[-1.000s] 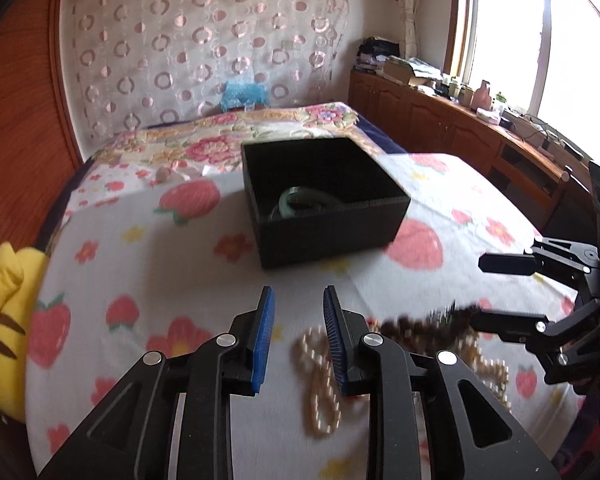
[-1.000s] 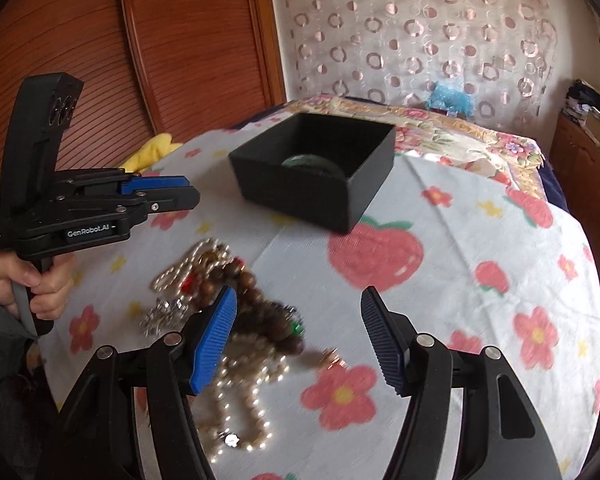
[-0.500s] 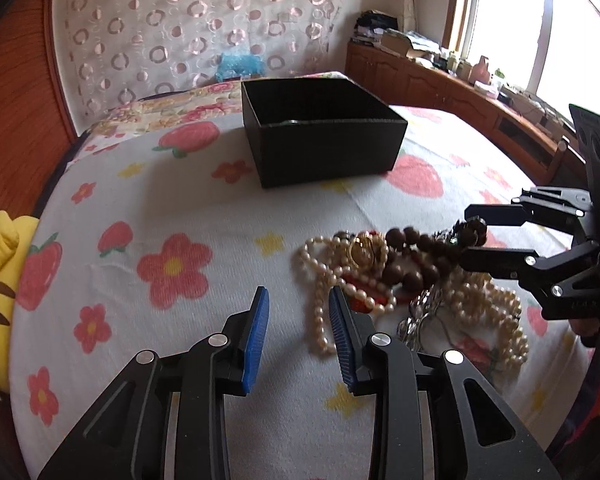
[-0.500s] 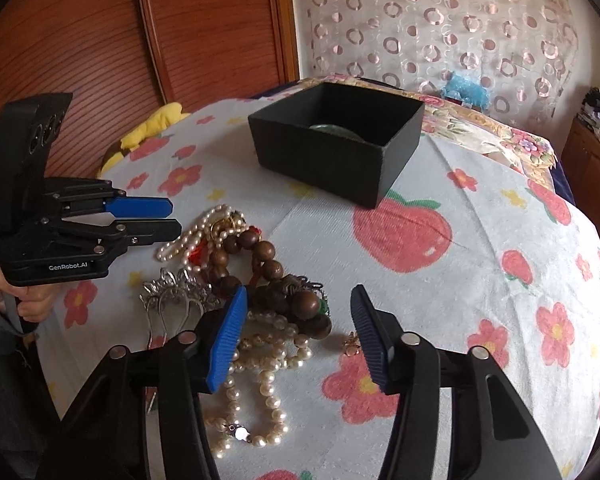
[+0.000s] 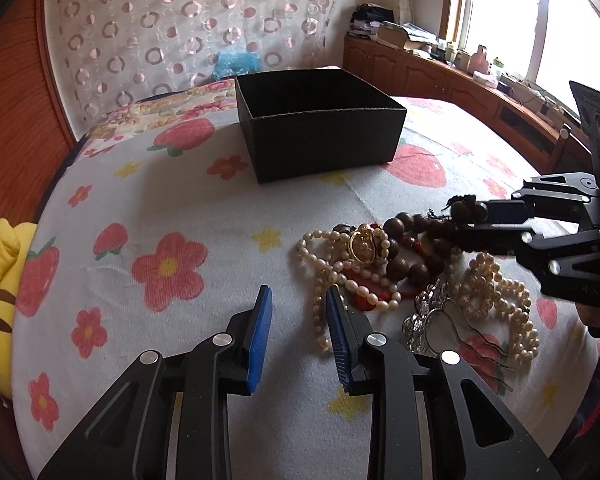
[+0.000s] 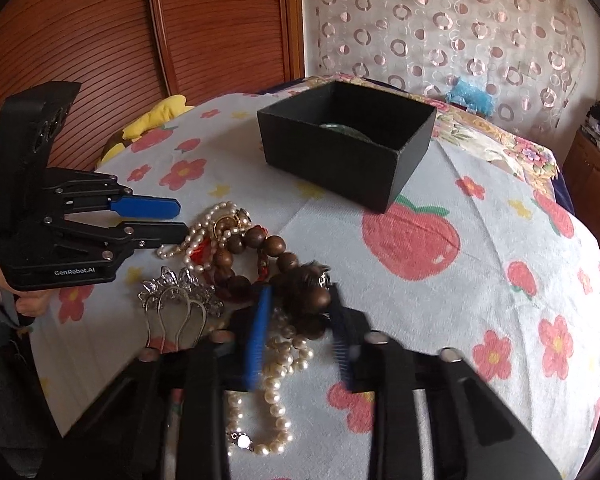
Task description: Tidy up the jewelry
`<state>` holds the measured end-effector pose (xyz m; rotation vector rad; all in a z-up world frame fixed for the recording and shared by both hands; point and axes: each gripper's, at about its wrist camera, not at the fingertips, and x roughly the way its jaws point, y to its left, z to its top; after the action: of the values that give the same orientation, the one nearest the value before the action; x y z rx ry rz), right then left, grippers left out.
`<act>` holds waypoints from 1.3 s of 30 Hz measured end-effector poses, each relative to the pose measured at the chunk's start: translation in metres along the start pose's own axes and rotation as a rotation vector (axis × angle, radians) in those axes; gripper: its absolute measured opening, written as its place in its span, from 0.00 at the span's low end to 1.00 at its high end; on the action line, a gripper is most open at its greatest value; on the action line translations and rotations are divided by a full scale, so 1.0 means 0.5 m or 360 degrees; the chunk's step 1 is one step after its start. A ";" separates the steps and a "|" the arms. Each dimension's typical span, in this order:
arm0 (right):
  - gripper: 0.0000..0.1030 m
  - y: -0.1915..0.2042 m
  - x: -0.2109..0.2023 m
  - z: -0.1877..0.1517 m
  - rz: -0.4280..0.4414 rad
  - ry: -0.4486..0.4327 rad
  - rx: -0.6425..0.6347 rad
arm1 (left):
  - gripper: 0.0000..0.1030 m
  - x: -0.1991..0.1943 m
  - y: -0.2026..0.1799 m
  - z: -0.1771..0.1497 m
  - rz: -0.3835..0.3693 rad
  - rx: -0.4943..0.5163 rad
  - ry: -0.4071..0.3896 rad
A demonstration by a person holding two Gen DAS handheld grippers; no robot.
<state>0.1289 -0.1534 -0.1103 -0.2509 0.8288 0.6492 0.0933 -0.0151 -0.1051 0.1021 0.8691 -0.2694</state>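
The jewelry lies in one tangled heap on the bed, the black box (image 6: 346, 152) well apart behind it. The right gripper (image 6: 298, 320) has its jaws around the brown beads (image 6: 300, 288), seemingly pinching them. The left gripper (image 5: 298, 336) hangs empty, jaws slightly parted, beside the pearls (image 5: 332, 280). Lifting the beads could drag the pearls and silver comb (image 6: 178, 292) along, since the strands interlock, and something may drop short of the box.

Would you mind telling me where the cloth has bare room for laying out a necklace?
Bare cloth lies between the black box and the jewelry pile, and left of the left gripper. The pile itself is crowded; the right gripper is there.
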 end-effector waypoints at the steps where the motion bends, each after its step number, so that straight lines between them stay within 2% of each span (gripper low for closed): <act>1: 0.15 0.000 -0.001 0.002 -0.0007 -0.0006 0.0005 | 0.16 0.001 -0.003 0.000 0.0005 0.0003 -0.0003; 2: 0.15 -0.002 -0.005 0.005 -0.0011 -0.0018 0.0012 | 0.12 0.001 -0.003 0.001 0.0007 0.0007 -0.0004; 3: 0.15 -0.002 -0.007 0.007 -0.0014 -0.0027 0.0016 | 0.04 0.001 -0.004 0.001 0.0004 0.0008 -0.0006; 7: 0.15 -0.006 -0.033 0.017 -0.0028 -0.0094 0.0027 | 0.04 -0.002 0.000 0.000 -0.0017 -0.0016 -0.0010; 9: 0.15 -0.006 -0.048 0.025 -0.0044 -0.0138 0.0037 | 0.04 -0.016 0.008 0.002 -0.0007 -0.0055 -0.0055; 12: 0.15 -0.010 -0.070 0.035 -0.0070 -0.0196 0.0055 | 0.04 -0.053 0.023 0.012 -0.0057 -0.0147 -0.0147; 15: 0.15 -0.014 -0.089 0.046 -0.0082 -0.0236 0.0068 | 0.04 -0.094 0.026 0.027 -0.0051 -0.0168 -0.0245; 20: 0.15 -0.019 -0.108 0.060 -0.0109 -0.0274 0.0084 | 0.04 -0.146 0.019 0.050 -0.0054 -0.0151 -0.0351; 29: 0.15 -0.018 -0.115 0.069 -0.0129 -0.0296 0.0105 | 0.04 -0.196 0.017 0.095 -0.0061 -0.0127 -0.0468; 39: 0.15 -0.011 -0.139 0.095 -0.0139 -0.0346 0.0084 | 0.04 -0.256 0.006 0.156 -0.0008 -0.0044 -0.0604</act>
<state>0.1264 -0.1667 -0.0268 -0.1641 0.6219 0.5609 0.0733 -0.0032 0.0432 0.0212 0.4957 -0.2705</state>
